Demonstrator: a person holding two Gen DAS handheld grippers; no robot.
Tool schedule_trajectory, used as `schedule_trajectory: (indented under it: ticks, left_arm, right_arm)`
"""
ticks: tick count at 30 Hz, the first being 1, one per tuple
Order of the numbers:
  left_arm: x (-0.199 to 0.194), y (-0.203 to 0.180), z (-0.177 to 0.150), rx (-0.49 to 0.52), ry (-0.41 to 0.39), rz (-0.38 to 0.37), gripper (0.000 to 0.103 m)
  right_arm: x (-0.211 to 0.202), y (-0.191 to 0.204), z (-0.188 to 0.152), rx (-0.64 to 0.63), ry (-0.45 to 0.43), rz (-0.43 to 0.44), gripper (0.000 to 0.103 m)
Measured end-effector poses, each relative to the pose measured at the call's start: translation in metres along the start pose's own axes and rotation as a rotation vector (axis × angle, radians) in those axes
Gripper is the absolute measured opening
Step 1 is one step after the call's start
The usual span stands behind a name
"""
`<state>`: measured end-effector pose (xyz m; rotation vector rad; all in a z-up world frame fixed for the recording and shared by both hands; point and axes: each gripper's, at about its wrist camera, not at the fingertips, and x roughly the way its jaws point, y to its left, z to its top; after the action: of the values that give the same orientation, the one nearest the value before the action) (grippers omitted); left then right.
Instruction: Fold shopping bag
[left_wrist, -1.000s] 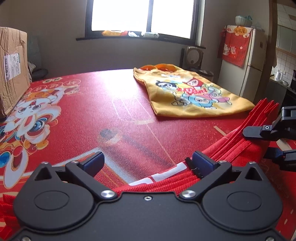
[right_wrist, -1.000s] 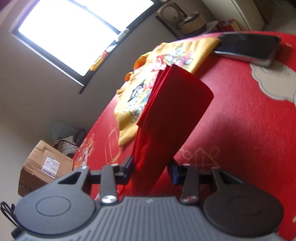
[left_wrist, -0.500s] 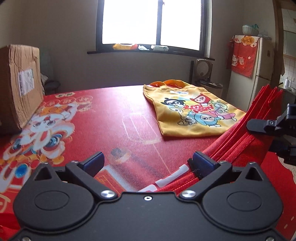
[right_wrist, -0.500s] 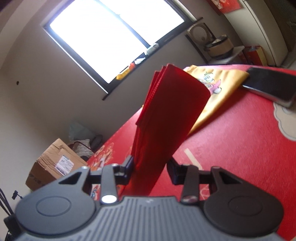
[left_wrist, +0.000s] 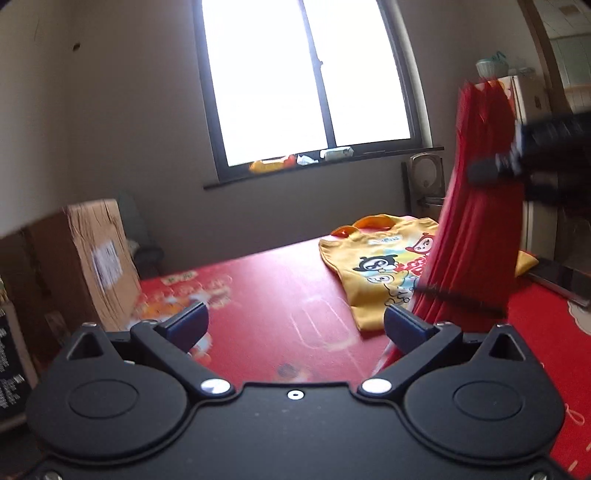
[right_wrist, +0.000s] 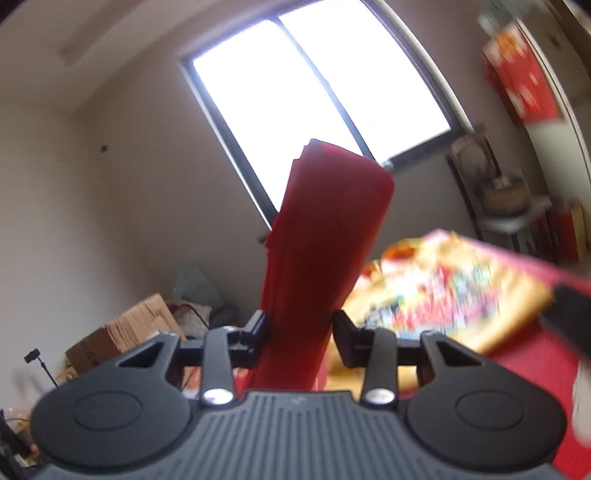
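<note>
The red shopping bag (right_wrist: 325, 229), folded into a long pleated strip, stands up between the jaws of my right gripper (right_wrist: 299, 336), which is shut on it. In the left wrist view the same red bag (left_wrist: 476, 236) hangs steeply from the blurred right gripper (left_wrist: 517, 162) at upper right down to the table. Its lower end passes beside the right finger (left_wrist: 406, 328) of my left gripper (left_wrist: 295, 326). The left gripper stands wide open above the table, nothing pressed between its pads.
A yellow cartoon-print bag (left_wrist: 376, 266) lies flat on the red printed tablecloth (left_wrist: 277, 314) beyond the grippers. A cardboard box (left_wrist: 92, 266) stands at the table's left edge. A dark flat object (left_wrist: 557, 275) lies at the right. A fridge (left_wrist: 532, 96) and window are behind.
Both grippers have risen and tipped up. The red bag, which lay low across the table, now hangs steeply from the right gripper. The left jaws stayed wide apart.
</note>
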<state>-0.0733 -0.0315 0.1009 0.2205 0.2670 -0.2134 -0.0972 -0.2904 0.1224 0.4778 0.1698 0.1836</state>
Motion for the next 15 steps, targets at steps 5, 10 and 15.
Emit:
schedule_trajectory:
  ticks: [5,10,15]
  left_arm:
    - [-0.017,0.004,0.023,-0.049,-0.025,-0.035,0.103]
    - [-0.023,-0.014,0.038,-0.031,-0.014,-0.135,0.103]
    - [-0.013,-0.033,0.040,0.000,0.031,-0.123,0.103]
  right_arm:
    - [-0.002,0.025,0.023,-0.167,-0.025,0.088,0.037]
    - [0.000,0.047,0.030,-0.242,0.008,0.174,0.037]
    - [0.006,0.057,0.035,-0.264,0.060,0.251,0.036]
